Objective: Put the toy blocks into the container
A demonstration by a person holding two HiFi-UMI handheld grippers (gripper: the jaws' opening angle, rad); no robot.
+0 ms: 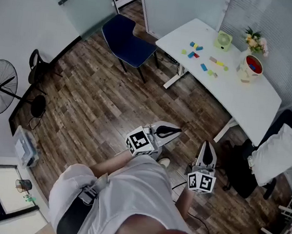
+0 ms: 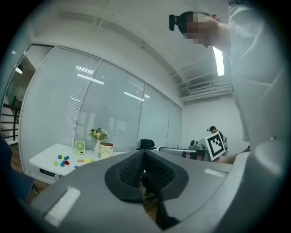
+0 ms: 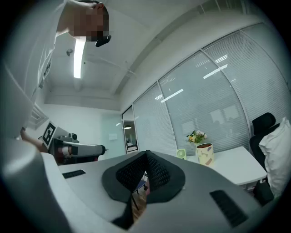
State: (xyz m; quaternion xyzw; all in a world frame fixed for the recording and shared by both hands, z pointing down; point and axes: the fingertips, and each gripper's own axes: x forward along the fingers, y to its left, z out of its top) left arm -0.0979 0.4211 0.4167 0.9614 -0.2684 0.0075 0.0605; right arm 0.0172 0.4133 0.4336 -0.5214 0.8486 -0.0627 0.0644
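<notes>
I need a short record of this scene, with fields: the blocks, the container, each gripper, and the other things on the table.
blocks: several lie loose on the white table
container: stands at the table's right end; red and blue pieces show inside
left gripper: fingers together, empty, over the floor, away from the table
right gripper: fingers together, empty, also over the floor
other things on table: small green fan, flowers
</notes>
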